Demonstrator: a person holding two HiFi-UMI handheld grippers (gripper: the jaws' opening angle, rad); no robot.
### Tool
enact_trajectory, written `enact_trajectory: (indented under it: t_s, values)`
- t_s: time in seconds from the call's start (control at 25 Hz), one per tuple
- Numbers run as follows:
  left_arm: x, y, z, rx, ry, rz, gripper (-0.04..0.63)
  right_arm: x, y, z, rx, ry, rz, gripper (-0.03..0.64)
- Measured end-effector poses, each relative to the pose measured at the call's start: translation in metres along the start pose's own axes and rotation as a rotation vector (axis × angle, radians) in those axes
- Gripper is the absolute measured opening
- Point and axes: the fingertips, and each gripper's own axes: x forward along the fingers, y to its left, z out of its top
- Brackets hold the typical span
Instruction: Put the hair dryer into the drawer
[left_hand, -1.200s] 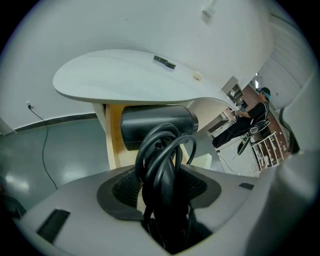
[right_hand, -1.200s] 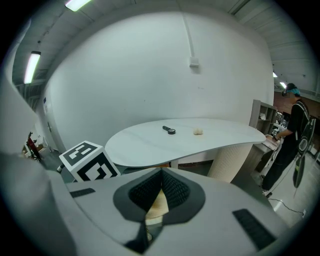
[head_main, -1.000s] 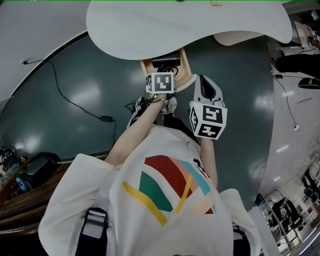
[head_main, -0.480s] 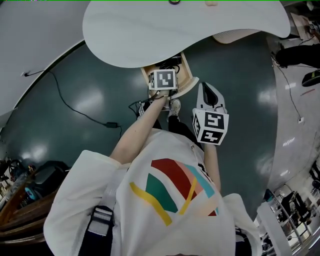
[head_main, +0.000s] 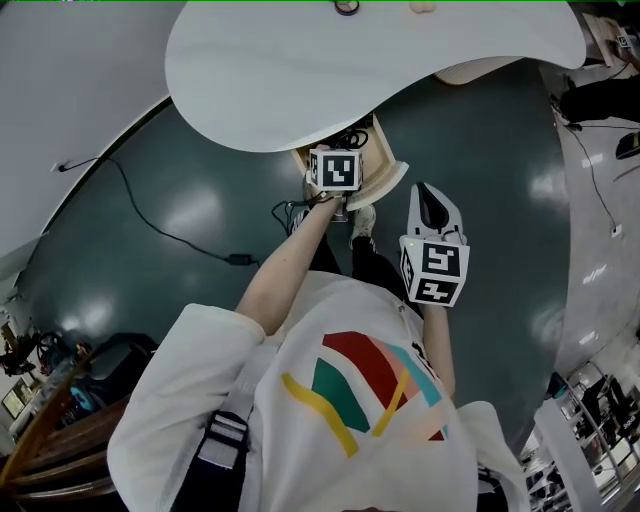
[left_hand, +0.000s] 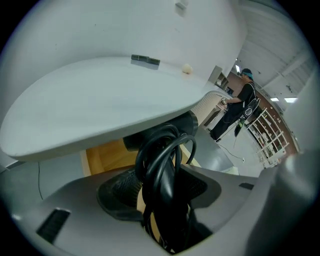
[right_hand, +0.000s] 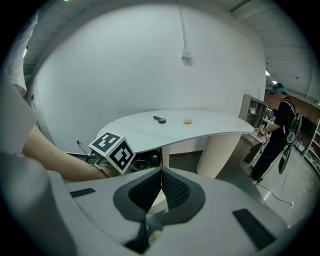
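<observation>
The black hair dryer, its cord looped around it, sits between the pads of my left gripper, which is shut on it. It hangs over the open wooden drawer under the white tabletop. In the head view the left gripper overlaps the drawer, and a bit of black cord shows beyond its marker cube. My right gripper hovers to the right of the drawer, over the floor. Its pads are pressed together with nothing between them.
A small black item and a pale lump lie on the tabletop. A fluted pedestal supports the table. A black cable runs across the dark floor. A person stands at a counter far right.
The left gripper with the hair dryer has moved from the drawer's front edge to over the drawer. The right gripper has hardly shifted.
</observation>
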Motion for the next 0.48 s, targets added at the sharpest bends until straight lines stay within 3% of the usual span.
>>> enact_trajectory:
  t_s: [0.12, 0.48]
  values:
    - [0.009, 0.003, -0.003, -0.004, -0.003, 0.006, 0.23, -0.001, 0.002, -0.013, -0.003, 0.039, -0.001, 0.011]
    - [0.029, 0.026, -0.02, -0.15, -0.014, 0.127, 0.23, 0.004, 0.01, -0.037, -0.017, 0.104, 0.012, 0.011]
